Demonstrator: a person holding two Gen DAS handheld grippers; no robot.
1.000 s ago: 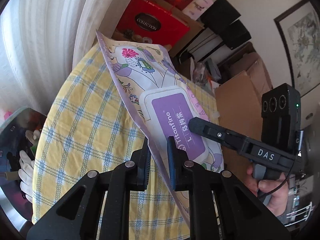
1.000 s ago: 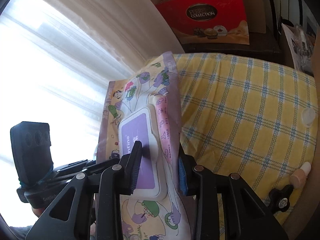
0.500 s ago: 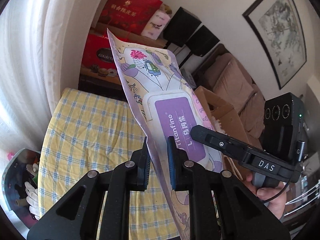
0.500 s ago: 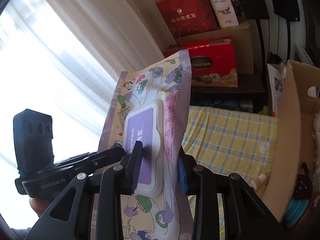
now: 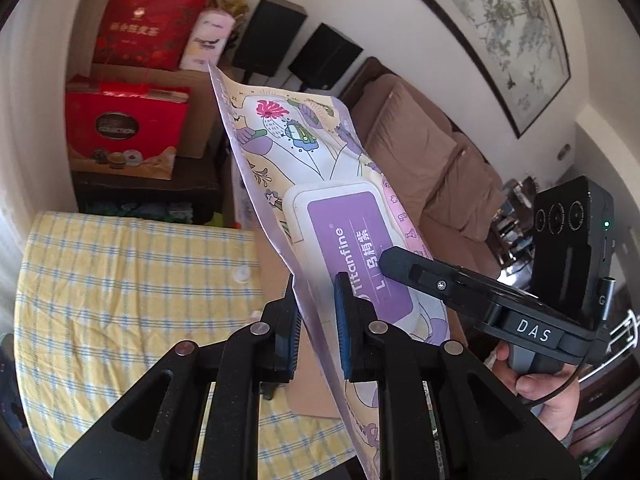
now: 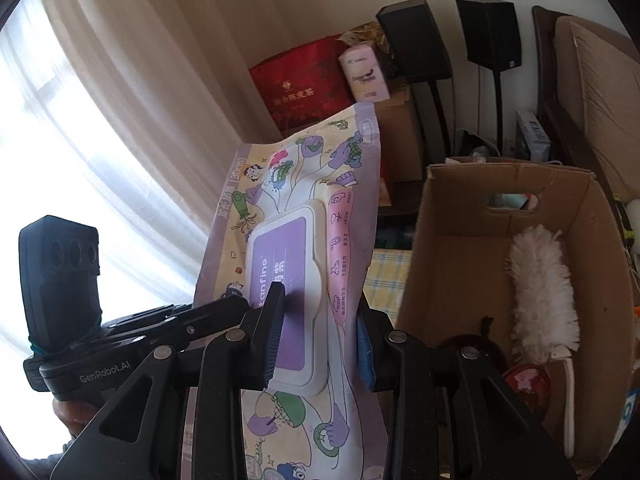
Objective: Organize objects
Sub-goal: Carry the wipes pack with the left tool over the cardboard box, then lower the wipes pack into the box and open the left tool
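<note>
A living room is seen: brown sofa (image 5: 432,160) against a white wall, framed painting (image 5: 504,36) at one o'clock, two black speakers (image 6: 452,36) on stands, red gift boxes (image 5: 124,132) stacked at ten o'clock. A yellow checked tablecloth (image 5: 120,300) is spread at lower left of the left wrist view. The wet-wipes pack (image 5: 320,184) is held aloft, clear of the cloth, tilted nearly upright, its purple flip lid (image 6: 288,280) facing the cameras. The left gripper (image 5: 316,320) is closed narrowly on the pack's thin edge seam. The right gripper (image 6: 320,332) is clamped across the pack's thicker body, one pad on the lid. An open cardboard box (image 6: 472,248) is noted at three o'clock in the right wrist view, a white fluffy duster (image 6: 540,292) lying inside it.
</note>
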